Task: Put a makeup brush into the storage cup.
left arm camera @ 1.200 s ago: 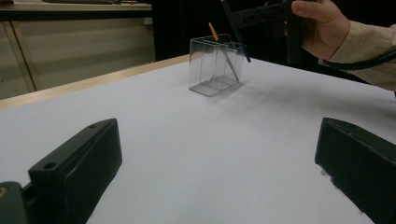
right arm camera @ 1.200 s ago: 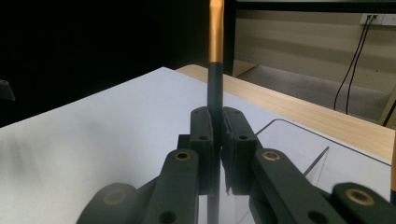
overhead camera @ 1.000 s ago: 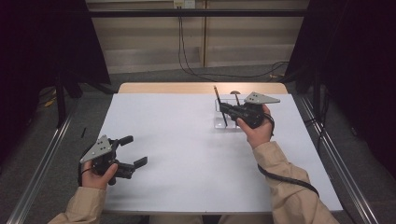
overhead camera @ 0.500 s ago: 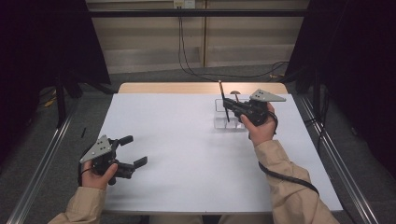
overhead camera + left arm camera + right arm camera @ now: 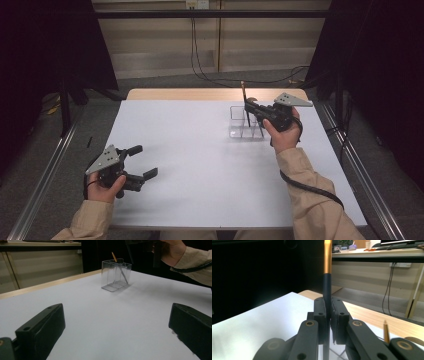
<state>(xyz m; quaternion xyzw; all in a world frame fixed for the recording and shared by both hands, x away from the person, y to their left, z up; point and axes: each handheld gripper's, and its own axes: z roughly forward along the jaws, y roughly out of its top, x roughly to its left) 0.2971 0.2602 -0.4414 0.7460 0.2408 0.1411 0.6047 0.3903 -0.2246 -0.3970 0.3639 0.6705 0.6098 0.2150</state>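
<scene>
High view shows the right gripper (image 5: 252, 107) pinching a dark, gold-ended pen (image 5: 245, 102) upright over the clear divided holder (image 5: 239, 131) at the desk's (image 5: 200, 165) far right. Next it probably needs lowering into a compartment, then release; the left gripper (image 5: 142, 162) rests near the front left with jaws spread.

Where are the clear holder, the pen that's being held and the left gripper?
clear holder (image 5: 111, 280), left gripper view, front wall.
pen (image 5: 327, 290), right gripper view, dark barrel above the jaws.
left gripper (image 5: 142, 161), high view, midway between its fingertips.
</scene>
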